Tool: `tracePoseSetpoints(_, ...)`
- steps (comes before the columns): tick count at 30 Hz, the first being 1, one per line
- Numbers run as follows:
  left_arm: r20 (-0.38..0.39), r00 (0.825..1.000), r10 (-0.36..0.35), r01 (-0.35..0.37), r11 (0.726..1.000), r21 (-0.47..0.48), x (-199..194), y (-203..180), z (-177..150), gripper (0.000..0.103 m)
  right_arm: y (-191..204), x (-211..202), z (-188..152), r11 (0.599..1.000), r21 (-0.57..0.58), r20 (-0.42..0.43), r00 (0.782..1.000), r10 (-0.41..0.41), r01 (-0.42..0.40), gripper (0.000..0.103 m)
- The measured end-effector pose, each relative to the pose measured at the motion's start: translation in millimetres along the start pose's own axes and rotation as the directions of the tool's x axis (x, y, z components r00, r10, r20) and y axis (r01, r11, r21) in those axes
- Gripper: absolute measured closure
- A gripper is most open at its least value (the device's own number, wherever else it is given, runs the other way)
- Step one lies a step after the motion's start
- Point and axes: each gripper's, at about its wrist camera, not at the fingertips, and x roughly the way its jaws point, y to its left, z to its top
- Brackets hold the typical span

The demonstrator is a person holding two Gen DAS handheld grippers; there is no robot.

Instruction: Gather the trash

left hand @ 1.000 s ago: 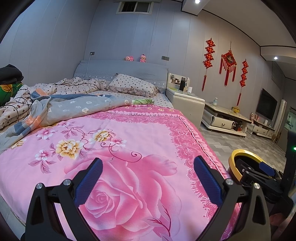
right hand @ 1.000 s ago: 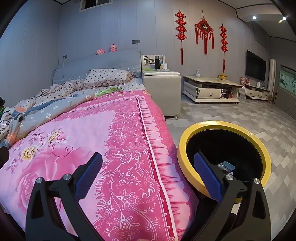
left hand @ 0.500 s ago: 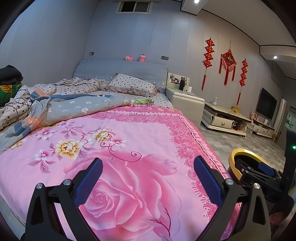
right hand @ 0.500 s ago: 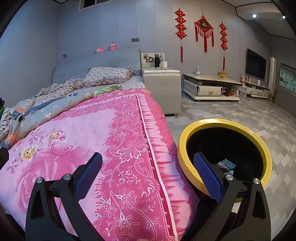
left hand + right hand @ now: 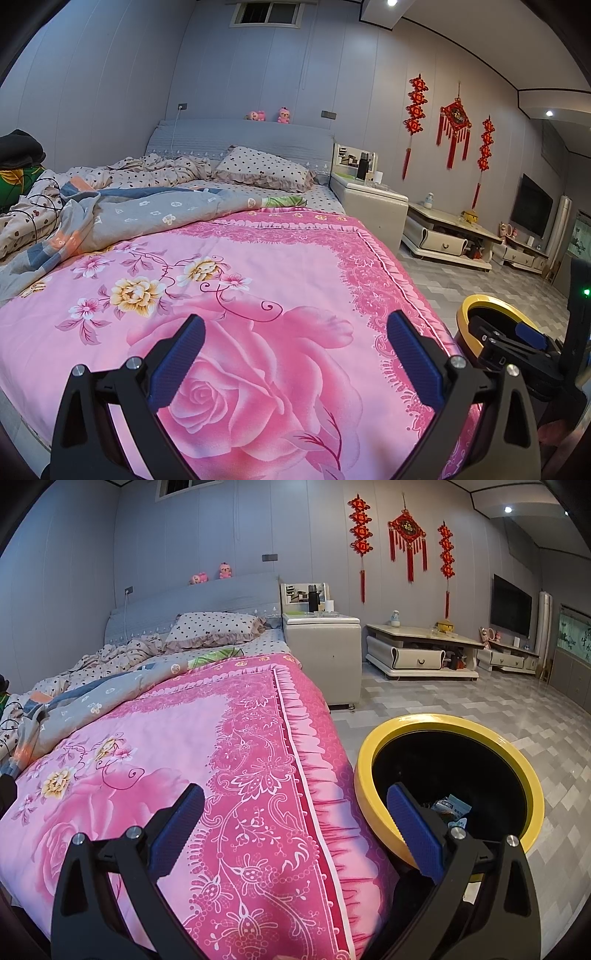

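- The left hand-held gripper [image 5: 295, 354] is spread wide and holds nothing, above the pink flowered bedspread [image 5: 258, 280] of the bed.
- The right hand-held gripper [image 5: 295, 834] is also wide and empty, over the bed's right edge, its right finger in front of the bin.
- The yellow-rimmed bin [image 5: 373, 753] stands on the floor just beside the bed.
- A wrapper [image 5: 452, 806] lies inside the bin.
- A grey quilt [image 5: 147, 214] lies rumpled further up the bed.

The room was evenly, coolly lit by recessed ceiling spotlights [image 5: 390, 2], with soft shadows. Both views stayed sharp, though fisheye distortion bent the walls and black vignetting filled the corners.
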Motion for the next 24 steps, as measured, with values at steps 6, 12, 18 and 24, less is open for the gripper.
tracePoseSetpoints(6, 0.001, 1.000, -0.001, 0.001, 1.000, -0.003, 0.3, 0.0, -0.6, 0.008, -0.3, 0.7, -0.4, 1.000, -0.001, -0.004, 1.000, -0.002, 0.002, 0.008)
tracePoseSetpoints(12, -0.003, 1.000, -0.001, 0.001, 1.000, -0.009, 4.7, 1.4, -6.3, 0.008, -0.3, 1.9, -0.2, 1.000, -0.001, -0.006, 1.000, -0.002, 0.002, 0.008)
tracePoseSetpoints(18, -0.010, 1.000, -0.011, 0.011, 1.000, -0.014, 5.2, 4.1, -6.8, 0.008, -0.2, 2.4, -0.6, 1.000, -0.002, -0.008, 1.000, -0.002, 0.002, 0.008)
tracePoseSetpoints(24, -0.012, 1.000, -0.013, 0.013, 1.000, -0.018, 4.5, 6.5, -4.9, 0.008, -0.7, 4.0, -2.1, 1.000, -0.002, -0.012, 1.000, -0.002, 0.002, 0.008)
